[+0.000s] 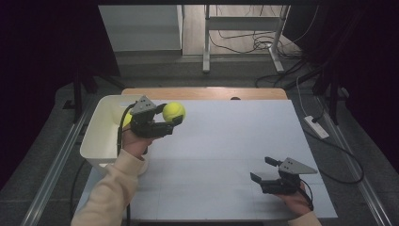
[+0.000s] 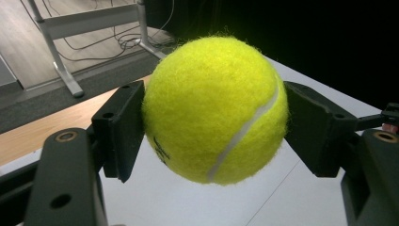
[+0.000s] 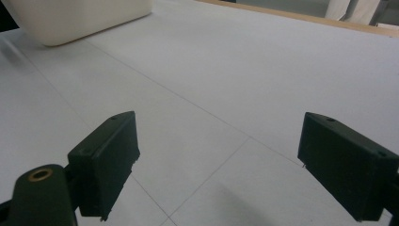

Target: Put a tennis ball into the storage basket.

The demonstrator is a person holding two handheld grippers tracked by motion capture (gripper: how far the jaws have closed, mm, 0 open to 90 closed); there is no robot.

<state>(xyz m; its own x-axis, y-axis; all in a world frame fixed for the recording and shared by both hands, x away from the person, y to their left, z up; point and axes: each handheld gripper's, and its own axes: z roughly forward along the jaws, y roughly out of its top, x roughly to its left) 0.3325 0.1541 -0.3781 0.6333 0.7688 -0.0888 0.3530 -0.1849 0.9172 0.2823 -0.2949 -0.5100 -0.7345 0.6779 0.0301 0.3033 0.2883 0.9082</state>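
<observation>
tennis ball between left gripper jaws

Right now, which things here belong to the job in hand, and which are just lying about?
In the job:
- tennis ball, clamped in the left tongs
- white bin, beside that hand at the table's left edge

Lying about:
- power strip on the floor
- metal frame legs behind the table
- right tongs, open and holding nothing
</observation>
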